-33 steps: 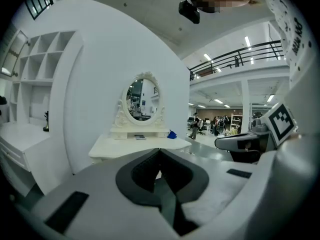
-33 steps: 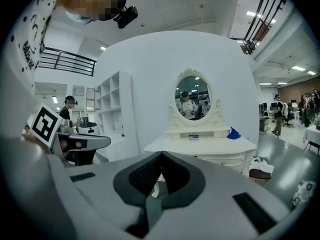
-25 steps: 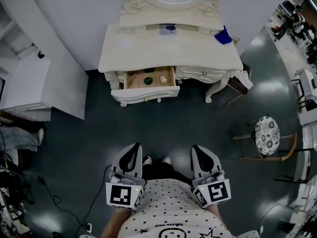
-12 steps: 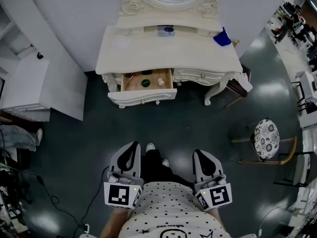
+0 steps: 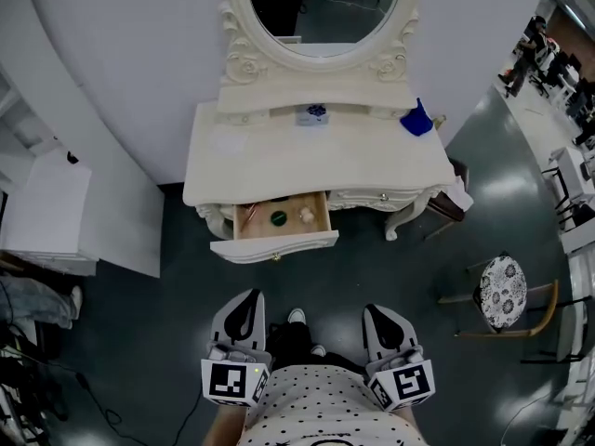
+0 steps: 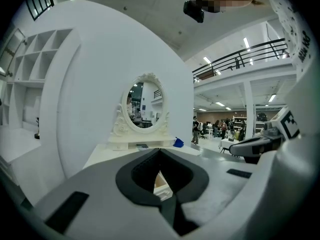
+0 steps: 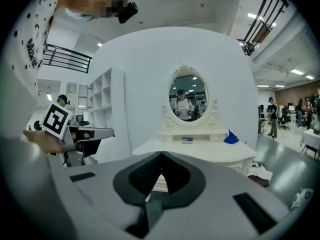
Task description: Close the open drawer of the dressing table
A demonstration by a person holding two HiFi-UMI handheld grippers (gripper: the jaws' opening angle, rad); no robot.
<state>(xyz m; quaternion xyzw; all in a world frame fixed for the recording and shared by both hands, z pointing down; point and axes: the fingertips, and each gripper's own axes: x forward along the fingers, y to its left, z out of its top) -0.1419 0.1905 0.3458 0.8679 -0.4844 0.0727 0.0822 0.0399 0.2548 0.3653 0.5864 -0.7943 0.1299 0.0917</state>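
Head view looks steeply down on a cream-white carved dressing table (image 5: 316, 151) with an oval mirror (image 5: 321, 7), standing against the far white wall. Its open wooden-lined drawer (image 5: 274, 245) is pulled out toward the near side, under the left half of the surface. Inside lie a small dark green round thing (image 5: 278, 217), a pale pinkish lump (image 5: 306, 216) to its right and a thin reddish stick (image 5: 249, 214) at the left; all three are too small to identify. A blue object (image 5: 417, 121) sits at the far right of the surface, its shape unclear.

At the near edge, the left gripper (image 5: 249, 297) and the right gripper (image 5: 376, 310) are held side by side, well apart from the drawer, both pointing toward the table. The person's dotted shirt (image 5: 321, 402) cuts off their rear parts.

In the left gripper view the left gripper (image 6: 160, 151) is clenched, jaw tips together with nothing between them; only a sliver of the drawer (image 6: 160, 184) shows through the gap behind the tips. In the right gripper view the right gripper (image 7: 161, 155) is likewise clenched and empty, and its jaws hide most of the drawer.

A chair with a round patterned seat (image 5: 502, 286) stands on the floor at the right, partly cut off.
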